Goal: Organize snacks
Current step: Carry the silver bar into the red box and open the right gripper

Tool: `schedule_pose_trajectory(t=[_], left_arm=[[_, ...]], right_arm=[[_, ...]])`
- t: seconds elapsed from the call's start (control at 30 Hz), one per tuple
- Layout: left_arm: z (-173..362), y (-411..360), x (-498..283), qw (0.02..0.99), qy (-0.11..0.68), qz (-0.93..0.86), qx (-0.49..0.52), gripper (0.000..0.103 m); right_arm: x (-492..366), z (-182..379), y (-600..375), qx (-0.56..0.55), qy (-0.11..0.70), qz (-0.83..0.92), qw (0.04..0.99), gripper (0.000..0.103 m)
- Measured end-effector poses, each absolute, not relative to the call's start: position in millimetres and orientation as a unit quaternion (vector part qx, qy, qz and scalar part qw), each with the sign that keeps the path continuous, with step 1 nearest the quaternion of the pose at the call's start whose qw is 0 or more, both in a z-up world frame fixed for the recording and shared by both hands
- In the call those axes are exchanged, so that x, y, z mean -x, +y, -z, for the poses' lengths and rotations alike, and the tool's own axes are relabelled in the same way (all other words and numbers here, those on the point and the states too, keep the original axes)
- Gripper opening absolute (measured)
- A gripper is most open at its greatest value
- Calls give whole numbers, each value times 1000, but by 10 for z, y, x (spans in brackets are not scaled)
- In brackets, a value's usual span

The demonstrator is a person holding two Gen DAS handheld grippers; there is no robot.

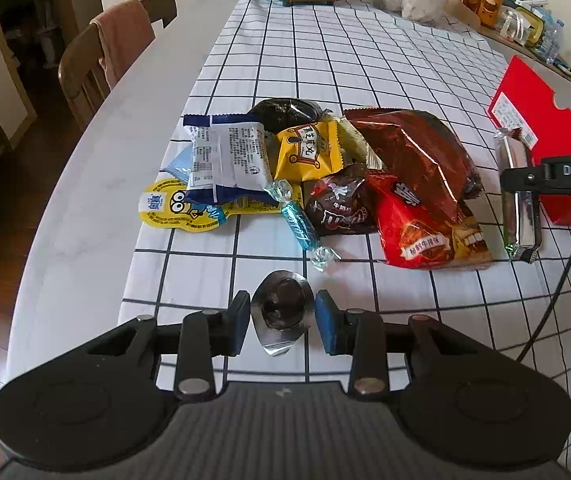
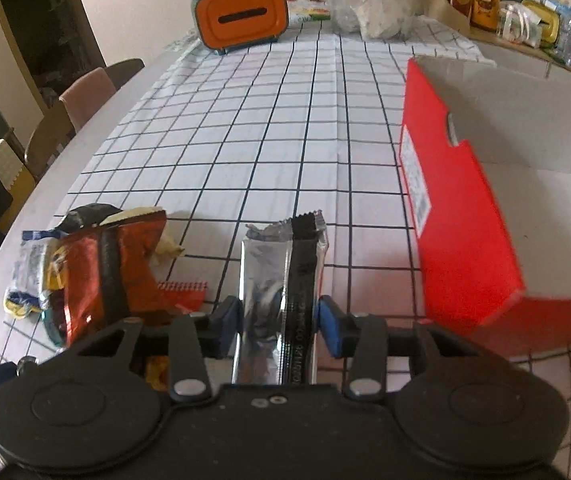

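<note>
A small dark sweet in a silver foil cup (image 1: 281,308) sits between the blue pads of my left gripper (image 1: 283,318), which is shut on it just above the checked cloth. Beyond it lies a pile of snacks (image 1: 325,180): a red-brown bag, a yellow packet, a white and blue packet and a blue twisted candy. My right gripper (image 2: 279,316) is shut on a long silver and black snack bar (image 2: 285,264), held near the open red box (image 2: 457,220). From the left wrist view, the right gripper (image 1: 521,220) with the bar (image 1: 515,160) is in front of the red box (image 1: 533,112).
An orange and teal case (image 2: 241,16) stands at the table's far end beside plastic bags (image 2: 369,4) and jars (image 2: 485,0). Wooden chairs (image 1: 97,64) line the left edge. A black cable (image 1: 557,280) trails across the cloth on the right.
</note>
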State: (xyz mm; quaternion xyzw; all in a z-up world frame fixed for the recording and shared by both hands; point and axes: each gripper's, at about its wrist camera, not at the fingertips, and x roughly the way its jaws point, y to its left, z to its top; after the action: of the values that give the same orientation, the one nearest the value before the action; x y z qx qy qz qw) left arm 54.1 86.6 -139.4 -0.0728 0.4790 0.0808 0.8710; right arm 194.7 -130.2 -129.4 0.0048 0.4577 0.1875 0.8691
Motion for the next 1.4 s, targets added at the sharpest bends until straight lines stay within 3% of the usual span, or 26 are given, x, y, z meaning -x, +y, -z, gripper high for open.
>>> schedule_pose_trajectory(t=[0.7,1.4], left_arm=[[512,352,-381,913,407,12,23,34],[-44,-1074,-1531,926,370,76,-4,35]], right_arm=[[-1097,454,-1707,-1,408,-186,894,42],[-1793,9,-2871,7,379,-152,913,42]])
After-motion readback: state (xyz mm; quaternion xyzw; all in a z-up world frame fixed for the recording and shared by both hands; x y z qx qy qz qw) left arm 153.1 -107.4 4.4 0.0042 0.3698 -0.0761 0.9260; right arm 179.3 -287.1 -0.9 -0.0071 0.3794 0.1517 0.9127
